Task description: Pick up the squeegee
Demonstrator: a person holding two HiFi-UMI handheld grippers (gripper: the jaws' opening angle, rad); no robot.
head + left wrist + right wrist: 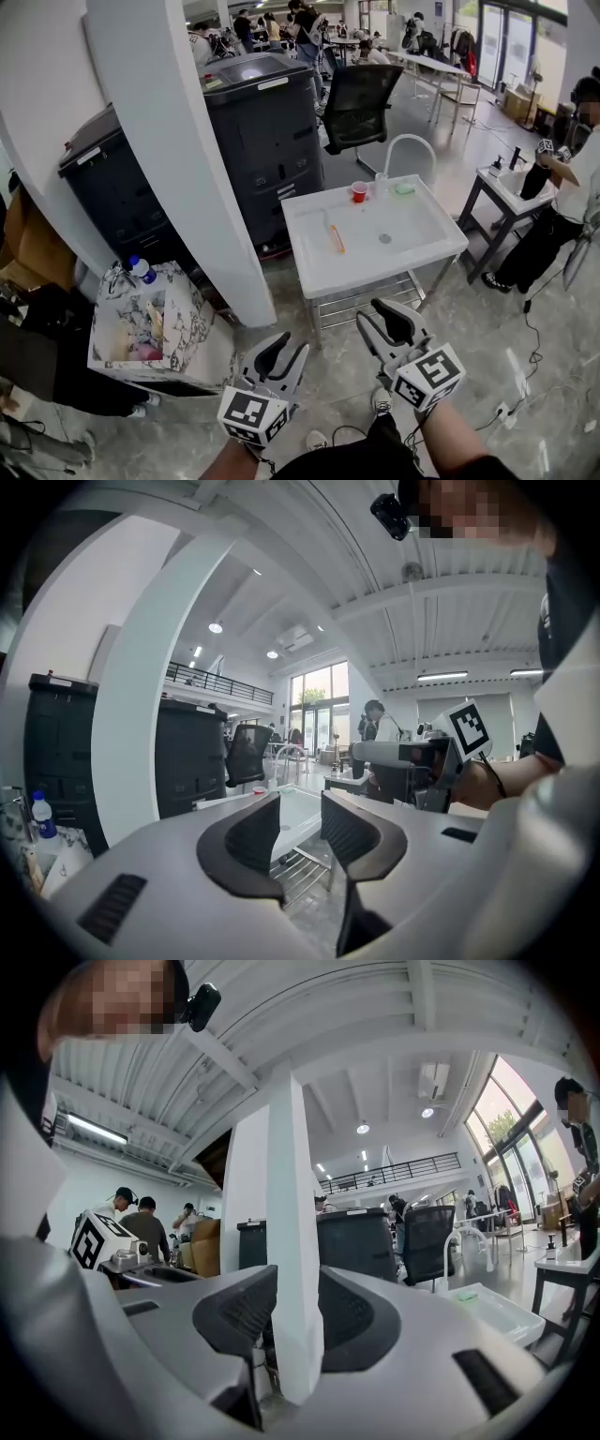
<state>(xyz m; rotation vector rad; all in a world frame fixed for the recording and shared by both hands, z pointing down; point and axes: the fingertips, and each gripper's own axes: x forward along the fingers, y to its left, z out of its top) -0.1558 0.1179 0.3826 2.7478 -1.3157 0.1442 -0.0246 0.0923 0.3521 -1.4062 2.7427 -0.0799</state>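
Far ahead in the sink (309, 277), the squeegee (337, 239) lay left of centre, well apart from our left gripper (290, 348) and right gripper (379, 315), which we held near us, each with jaws apart and empty.

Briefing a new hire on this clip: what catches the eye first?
The white sink table at centre, with a thin orange tool, probably the squeegee, lying in its basin and a red cup at the back rim. A big white slanted pillar cuts across the left. At the bottom, the left gripper and right gripper hang short of the table, fingers apart, empty.
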